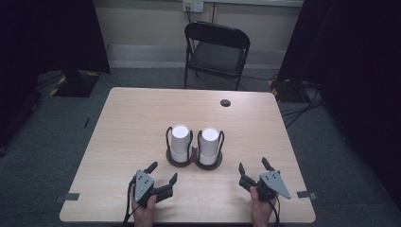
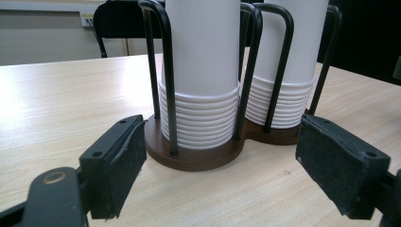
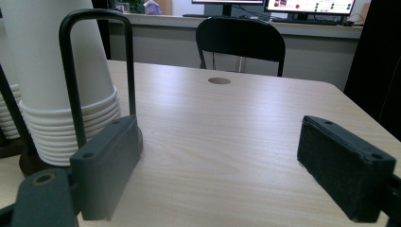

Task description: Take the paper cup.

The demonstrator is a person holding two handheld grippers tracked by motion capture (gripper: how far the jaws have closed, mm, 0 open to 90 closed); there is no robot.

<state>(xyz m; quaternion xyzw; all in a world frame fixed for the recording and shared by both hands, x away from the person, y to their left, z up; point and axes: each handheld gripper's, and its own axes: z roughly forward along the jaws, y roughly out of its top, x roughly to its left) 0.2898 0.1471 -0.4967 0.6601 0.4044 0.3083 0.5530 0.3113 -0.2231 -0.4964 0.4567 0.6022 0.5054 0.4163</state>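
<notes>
Pale wood tabletop (image 1: 142, 118), folding chair (image 1: 216, 47) beyond its far edge. My left claw (image 1: 162, 172) and right claw (image 1: 254, 169): both near the front edge, jaws spread, holding nothing. Item ahead, mid-table: two cup stacks (image 1: 180, 142) (image 1: 209, 144), upside down in a wire rack (image 1: 194, 161). Paper cups, I judge: light, thin-walled, easily crushed, liable to stick together. Grip the top cup's smooth wall above the hoops, gently.

No legible text, label, brand, number or sign appears on any surface. The monitor (image 3: 309, 5) displays content too small and blurred to read.
</notes>
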